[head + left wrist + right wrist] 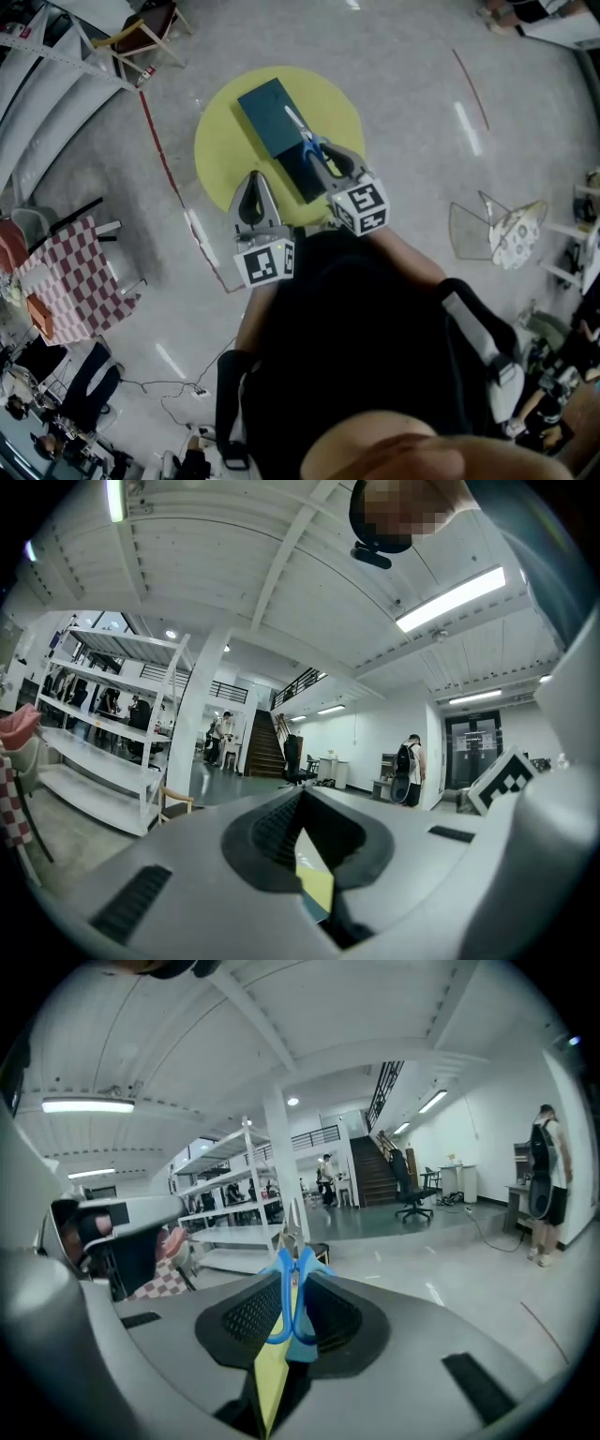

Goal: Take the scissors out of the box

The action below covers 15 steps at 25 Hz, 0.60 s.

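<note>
Now right gripper (pixel 294 1277) clamped on scissors (pixel 283 1307) handles: lift clear of box (pixel 272 117), grip firm; left gripper (pixel 302 803) closed, empty

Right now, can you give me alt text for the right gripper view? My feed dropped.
The right hand-held gripper is shut on the blue handles of the scissors, blades pointing away, with a yellow table glimpsed below. Beyond are white shelving, a staircase and a person at far right.
</note>
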### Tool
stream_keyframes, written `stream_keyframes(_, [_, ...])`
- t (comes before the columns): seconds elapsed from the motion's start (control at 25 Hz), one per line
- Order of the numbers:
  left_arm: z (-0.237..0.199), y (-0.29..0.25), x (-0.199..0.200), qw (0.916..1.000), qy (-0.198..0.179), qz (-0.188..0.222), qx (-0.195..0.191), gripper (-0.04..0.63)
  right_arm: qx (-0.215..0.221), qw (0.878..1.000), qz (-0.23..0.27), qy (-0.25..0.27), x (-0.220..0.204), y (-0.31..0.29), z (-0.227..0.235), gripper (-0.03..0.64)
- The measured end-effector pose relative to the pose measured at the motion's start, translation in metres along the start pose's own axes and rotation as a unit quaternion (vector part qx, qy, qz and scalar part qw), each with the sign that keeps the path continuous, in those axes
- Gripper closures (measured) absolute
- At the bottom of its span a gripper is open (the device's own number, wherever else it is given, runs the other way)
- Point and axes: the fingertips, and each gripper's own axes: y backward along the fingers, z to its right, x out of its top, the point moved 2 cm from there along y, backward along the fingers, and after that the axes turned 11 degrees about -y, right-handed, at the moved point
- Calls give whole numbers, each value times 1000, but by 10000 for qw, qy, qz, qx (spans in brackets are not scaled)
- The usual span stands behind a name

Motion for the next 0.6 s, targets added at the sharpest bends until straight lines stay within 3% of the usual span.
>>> stream_keyframes(0.24, [4,-4,-1,10000,-36,28,-87,598,303,9972,671,96,41,22,-19,534])
stream_keyframes(0.6, [9,-3,0,9998,147,6,-93,598,430,9926,1120,161,58,45,-28,534])
